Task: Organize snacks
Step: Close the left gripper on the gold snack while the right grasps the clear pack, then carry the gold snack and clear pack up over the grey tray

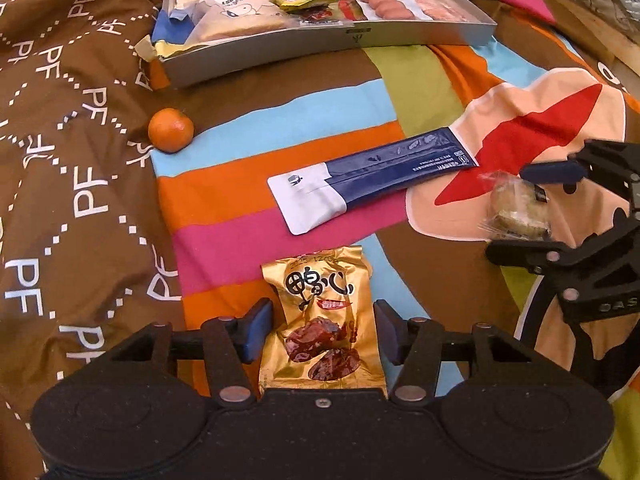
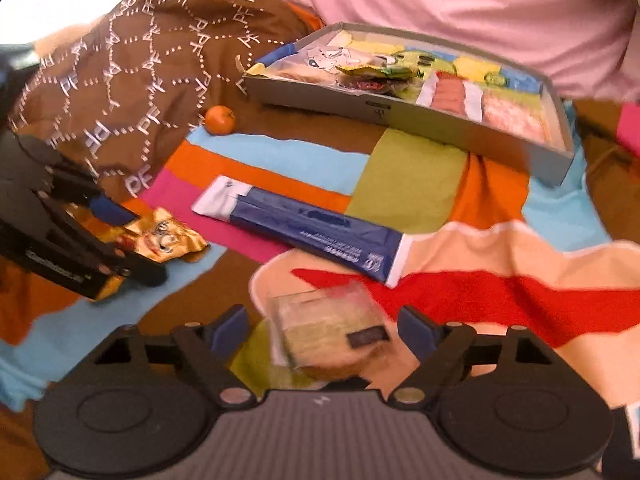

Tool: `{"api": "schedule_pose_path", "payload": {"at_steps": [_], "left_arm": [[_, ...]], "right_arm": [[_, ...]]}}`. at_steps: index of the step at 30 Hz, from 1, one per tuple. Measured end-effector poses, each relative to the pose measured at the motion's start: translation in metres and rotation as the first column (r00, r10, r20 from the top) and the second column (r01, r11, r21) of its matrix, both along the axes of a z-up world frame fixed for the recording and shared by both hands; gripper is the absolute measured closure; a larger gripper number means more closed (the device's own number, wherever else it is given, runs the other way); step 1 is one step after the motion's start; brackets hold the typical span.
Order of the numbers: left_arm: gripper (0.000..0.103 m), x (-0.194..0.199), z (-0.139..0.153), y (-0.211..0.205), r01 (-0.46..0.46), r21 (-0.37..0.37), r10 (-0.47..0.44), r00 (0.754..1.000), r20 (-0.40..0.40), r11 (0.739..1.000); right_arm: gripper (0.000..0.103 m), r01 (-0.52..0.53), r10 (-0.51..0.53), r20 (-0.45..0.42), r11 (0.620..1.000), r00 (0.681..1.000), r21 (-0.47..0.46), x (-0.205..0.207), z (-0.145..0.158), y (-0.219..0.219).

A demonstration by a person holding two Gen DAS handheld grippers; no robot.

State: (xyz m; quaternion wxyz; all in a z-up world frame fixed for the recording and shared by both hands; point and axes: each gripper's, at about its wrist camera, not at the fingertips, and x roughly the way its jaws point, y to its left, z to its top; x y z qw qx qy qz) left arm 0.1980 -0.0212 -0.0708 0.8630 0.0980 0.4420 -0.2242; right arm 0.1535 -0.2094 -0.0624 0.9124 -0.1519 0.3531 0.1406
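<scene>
The grey box (image 1: pixel 420 38) already holds several snacks. Nearer than it, the left gripper (image 1: pixel 322 330) straddles a gold packet (image 1: pixel 320 320), jaws spread; the right gripper (image 2: pixel 324 332), spread too, flanks a clear-wrapped cake (image 2: pixel 320 328), seemingly untouched.

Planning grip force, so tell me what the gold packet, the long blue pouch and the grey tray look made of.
Gold packet: thin metallised foil or plastic film, glossy, crinkled with bright glints. Long blue pouch: smooth plastic film, sheen and soft wrinkles along its flat body. Grey tray: likely cardboard, matte with straight thin walls, though thin metal cannot be ruled out.
</scene>
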Motion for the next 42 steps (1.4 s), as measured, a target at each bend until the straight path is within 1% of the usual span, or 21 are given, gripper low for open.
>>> {"api": "schedule_pose_path", "payload": {"at_steps": [1,2,3,5,6,7,11,16,20,22,26,32,34,36,39,42], "left_arm": [[0.045,0.0,0.0,-0.001,0.006,0.005,-0.006,1.0,0.004,1.0],[0.045,0.0,-0.001,-0.001,0.01,0.007,-0.01,1.0,0.007,1.0],[0.045,0.001,-0.001,-0.001,0.011,0.005,-0.011,1.0,0.008,1.0],[0.045,0.001,-0.002,-0.001,0.009,0.0,-0.009,1.0,0.011,1.0],[0.046,0.0,-0.002,-0.001,0.007,-0.001,-0.007,1.0,0.014,1.0],[0.048,-0.001,-0.002,0.0,0.007,-0.003,-0.007,1.0,0.017,1.0],[0.054,-0.004,-0.001,0.0,-0.001,-0.013,0.001,1.0,0.016,1.0],[0.057,-0.013,0.002,-0.001,-0.032,-0.024,0.032,0.999,0.002,0.999],[0.058,-0.023,0.005,-0.004,-0.053,-0.018,0.053,0.998,-0.017,0.998],[0.058,-0.029,0.007,-0.004,-0.069,-0.02,0.068,0.997,-0.029,0.997],[0.058,-0.039,0.01,-0.007,-0.091,-0.038,0.089,0.995,-0.053,0.995],[0.058,-0.057,0.014,-0.015,-0.1,-0.057,0.098,0.995,-0.036,0.993],[0.058,-0.062,0.015,-0.015,-0.109,-0.087,0.107,0.994,-0.032,0.99],[0.057,-0.067,0.018,-0.011,-0.116,-0.154,0.115,0.993,-0.016,0.981],[0.057,-0.072,0.018,-0.009,-0.148,-0.201,0.15,0.989,-0.006,0.968],[0.058,-0.075,0.018,-0.005,-0.181,-0.236,0.183,0.983,-0.015,0.955]], "right_arm": [[0.017,-0.002,0.002,0.005,0.999,1.0,-0.035,0.001,-0.003,0.002],[0.019,-0.008,0.009,0.002,0.999,1.0,-0.044,0.001,-0.005,0.004],[0.021,-0.009,0.009,-0.005,1.0,1.0,-0.03,0.002,-0.006,0.003],[0.03,-0.002,0.002,-0.016,1.0,1.0,0.002,0.002,-0.006,0.002],[0.032,0.004,-0.004,-0.021,1.0,1.0,0.014,0.001,-0.007,0.002],[0.036,0.011,-0.01,-0.024,1.0,1.0,0.022,0.0,-0.007,0.002],[0.041,0.046,-0.046,-0.01,0.999,0.999,0.027,-0.01,-0.007,0.008],[0.042,0.069,-0.069,-0.003,0.996,0.998,0.05,-0.029,-0.006,0.015],[0.042,0.049,-0.049,0.034,0.999,0.998,-0.007,-0.052,-0.004,0.022],[0.043,0.052,-0.051,0.041,0.999,0.998,-0.015,-0.06,-0.002,0.021],[0.043,0.063,-0.065,0.048,0.998,0.997,0.025,-0.069,0.004,0.016],[0.043,0.056,-0.061,0.094,0.997,0.994,0.053,-0.083,0.006,0.017],[0.043,0.057,-0.063,0.1,0.997,0.993,0.061,-0.087,0.008,0.016],[0.043,0.057,-0.066,0.111,0.995,0.992,0.082,-0.089,0.01,0.014],[0.043,0.062,-0.074,0.127,0.993,0.989,0.101,-0.092,0.015,0.01],[0.043,0.066,-0.081,0.142,0.992,0.987,0.109,-0.094,0.018,0.009]]}}
